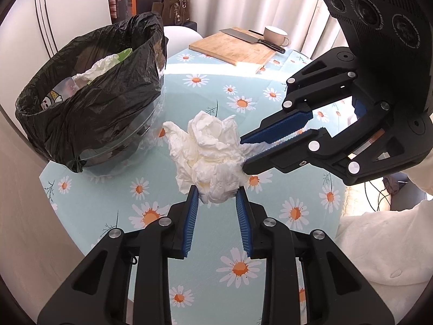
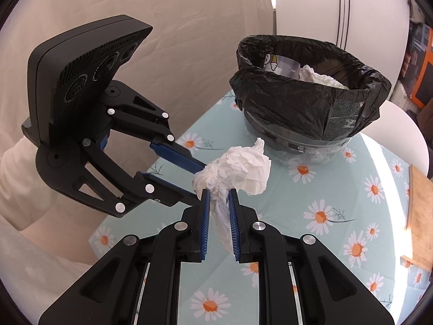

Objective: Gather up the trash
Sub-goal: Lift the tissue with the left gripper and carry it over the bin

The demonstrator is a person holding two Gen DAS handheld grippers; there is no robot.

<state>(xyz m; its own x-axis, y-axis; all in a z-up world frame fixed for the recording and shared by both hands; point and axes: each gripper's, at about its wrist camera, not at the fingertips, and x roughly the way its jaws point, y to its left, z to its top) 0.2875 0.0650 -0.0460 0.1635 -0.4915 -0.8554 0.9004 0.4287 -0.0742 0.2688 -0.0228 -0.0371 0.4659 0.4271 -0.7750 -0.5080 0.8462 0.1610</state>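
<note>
A crumpled white tissue wad [image 1: 211, 149] is held over the daisy tablecloth, just right of the black-bagged bin [image 1: 89, 103]. My left gripper [image 1: 216, 192] has its blue fingertips against both sides of the wad's lower end. My right gripper [image 1: 243, 155] comes in from the right, shut on a twisted tail of the same tissue. In the right wrist view that tail runs between the blue pads of the right gripper [image 2: 218, 193]. There the left gripper [image 2: 201, 181] reaches in from the left onto the tissue [image 2: 243, 168]. The bin [image 2: 311, 103] stands behind and holds tissue and a clear cup.
A wooden cutting board [image 1: 232, 46] with a cleaver [image 1: 243, 36] and a white cup [image 1: 276, 35] sits at the table's far side. A white chair [image 1: 181, 33] stands beyond the bin. A person's white sleeve [image 1: 384, 243] is at the lower right. The table edge [image 1: 54, 178] is at the left.
</note>
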